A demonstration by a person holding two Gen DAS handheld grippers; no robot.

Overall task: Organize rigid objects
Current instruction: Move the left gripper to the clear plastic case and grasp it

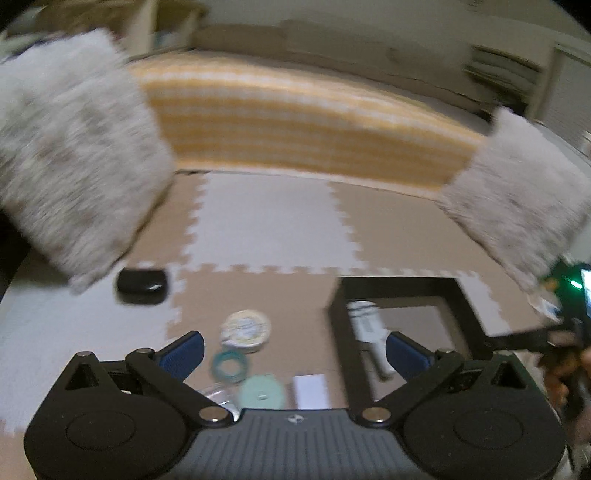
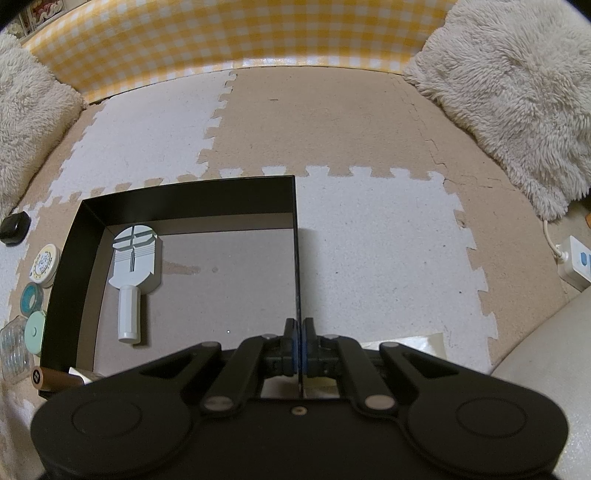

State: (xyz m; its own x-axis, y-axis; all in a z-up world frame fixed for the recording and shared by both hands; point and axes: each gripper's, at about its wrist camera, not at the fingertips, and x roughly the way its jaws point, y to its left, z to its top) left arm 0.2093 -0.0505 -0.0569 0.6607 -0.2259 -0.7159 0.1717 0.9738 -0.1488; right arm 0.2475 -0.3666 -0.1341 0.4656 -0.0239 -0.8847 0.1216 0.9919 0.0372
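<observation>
A black shallow box lies on the foam floor mat; it also shows in the left wrist view. A white paddle-shaped tool lies inside it. My right gripper is shut on the box's right wall. My left gripper is open and empty above small items left of the box: a round cream tin, a teal ring, a mint round lid, a white card and a black case. The left wrist view is blurred.
Fluffy cushions flank a yellow checked mattress edge. A white power strip lies at the right. A brown tube and a clear blister pack lie by the box's near left corner.
</observation>
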